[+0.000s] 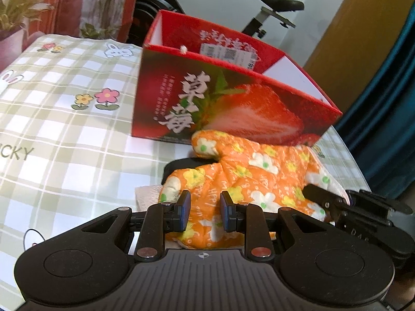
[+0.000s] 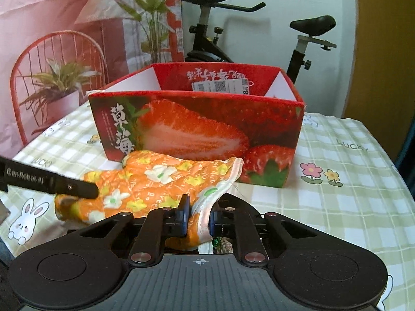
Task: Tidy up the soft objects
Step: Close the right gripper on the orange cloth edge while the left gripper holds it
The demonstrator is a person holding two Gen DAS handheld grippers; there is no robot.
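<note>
Two grippers meet on one orange flowered oven mitt (image 1: pixel 249 176), which lies on the checked tablecloth (image 1: pixel 64 119) just in front of the strawberry box (image 1: pixel 233 103). The left gripper (image 1: pixel 205 213) has its jaws narrow, pinching a fold of the mitt's thumb-side end between its blue pads (image 1: pixel 184 212). The right gripper (image 2: pixel 198 217) is clamped nearly closed on the mitt's white-trimmed cuff (image 2: pixel 228 181), directly ahead of its fingers; the box stands beyond.

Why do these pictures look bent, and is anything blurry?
Both wrist views are fisheye, so edges curve. Left wrist view: the strawberry box and checked tablecloth look slightly smeared. Right wrist view: sharper, with the orange floral cloth evenly lit.
</note>
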